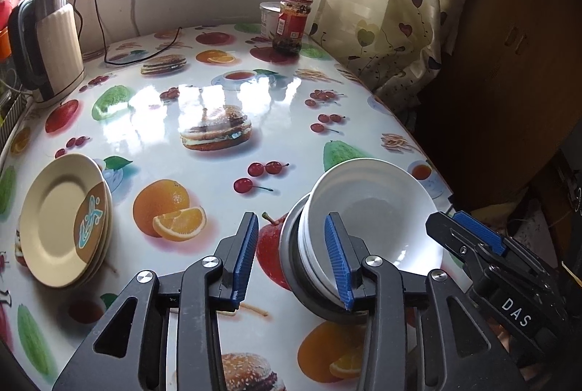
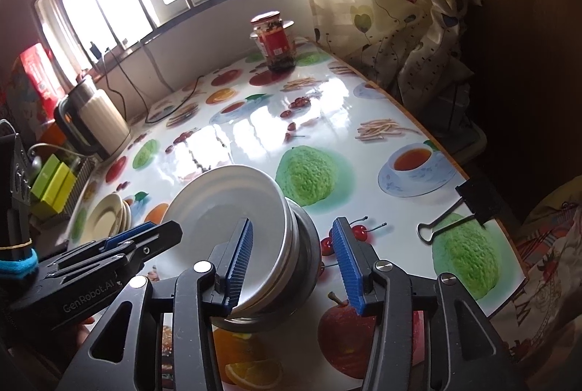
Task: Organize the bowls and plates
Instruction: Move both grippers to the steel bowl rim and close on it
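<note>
A stack of white bowls [image 1: 378, 209] [image 2: 218, 198] sits nested in a metal bowl [image 1: 309, 296] [image 2: 309, 245] near the table's right front. My left gripper [image 1: 293, 260] straddles the stack's left rim, one blue pad inside the top bowl and one outside, open, with neither pad pressing. My right gripper [image 2: 294, 263] straddles the opposite rim the same way, open; one of its fingers [image 1: 476, 230] shows in the left wrist view. The left gripper's fingers [image 2: 134, 238] show at the bowl's far side in the right wrist view. A stack of cream plates [image 1: 62, 220] [image 2: 107, 218] lies to the left.
The table [image 1: 218, 92] has a glossy fruit-print cover. A kettle [image 1: 47, 41] [image 2: 94, 121] with its cord stands back left, and a red-labelled jar [image 1: 293, 23] [image 2: 274, 41] stands at the back. A binder clip [image 2: 458, 209] grips the right edge, with a curtain [image 1: 382, 8] beyond.
</note>
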The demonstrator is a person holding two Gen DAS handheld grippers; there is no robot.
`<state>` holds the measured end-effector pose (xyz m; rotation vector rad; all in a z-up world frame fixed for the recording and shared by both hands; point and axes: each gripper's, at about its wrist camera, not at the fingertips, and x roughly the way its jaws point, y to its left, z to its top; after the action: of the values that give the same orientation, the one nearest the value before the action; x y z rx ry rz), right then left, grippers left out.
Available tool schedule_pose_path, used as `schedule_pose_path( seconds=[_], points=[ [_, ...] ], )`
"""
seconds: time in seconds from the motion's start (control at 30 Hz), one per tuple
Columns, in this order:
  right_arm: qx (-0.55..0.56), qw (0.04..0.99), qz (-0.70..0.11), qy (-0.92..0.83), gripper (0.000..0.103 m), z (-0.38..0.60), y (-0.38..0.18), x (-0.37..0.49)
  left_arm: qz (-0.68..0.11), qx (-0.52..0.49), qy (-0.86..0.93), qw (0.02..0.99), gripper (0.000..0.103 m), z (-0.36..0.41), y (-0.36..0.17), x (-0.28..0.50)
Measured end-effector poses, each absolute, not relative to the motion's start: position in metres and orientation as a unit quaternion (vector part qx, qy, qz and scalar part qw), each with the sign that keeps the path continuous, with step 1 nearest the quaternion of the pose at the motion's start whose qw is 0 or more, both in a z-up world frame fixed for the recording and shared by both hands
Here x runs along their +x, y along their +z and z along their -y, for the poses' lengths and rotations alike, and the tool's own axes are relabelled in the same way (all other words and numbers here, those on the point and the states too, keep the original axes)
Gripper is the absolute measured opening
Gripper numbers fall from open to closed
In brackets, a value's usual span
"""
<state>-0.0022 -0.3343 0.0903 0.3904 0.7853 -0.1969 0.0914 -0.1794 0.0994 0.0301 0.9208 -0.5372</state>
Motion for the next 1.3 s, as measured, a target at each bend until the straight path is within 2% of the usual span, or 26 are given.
schedule_pose_path(
  seconds=[0.6,1.17,1.3],
  points=[
    [0.195,0.915,-0.335,-0.112,0.053,0.351,0.099,-0.038,-0.373,0.04,-0.226,0.899,0.045,0.143,0.103,0.064],
    [0.222,0.906,-0.343,-0.108,0.057,0.368,0.066,-0.049,-0.42,0.014,-0.234,0.876,0.046,0.138,0.062,0.072],
    [0.225,0.905,-0.349,-0.098,0.057,0.37,0.057,-0.045,-0.441,-0.017,-0.251,0.862,0.045,0.135,0.052,0.079]
  ],
)
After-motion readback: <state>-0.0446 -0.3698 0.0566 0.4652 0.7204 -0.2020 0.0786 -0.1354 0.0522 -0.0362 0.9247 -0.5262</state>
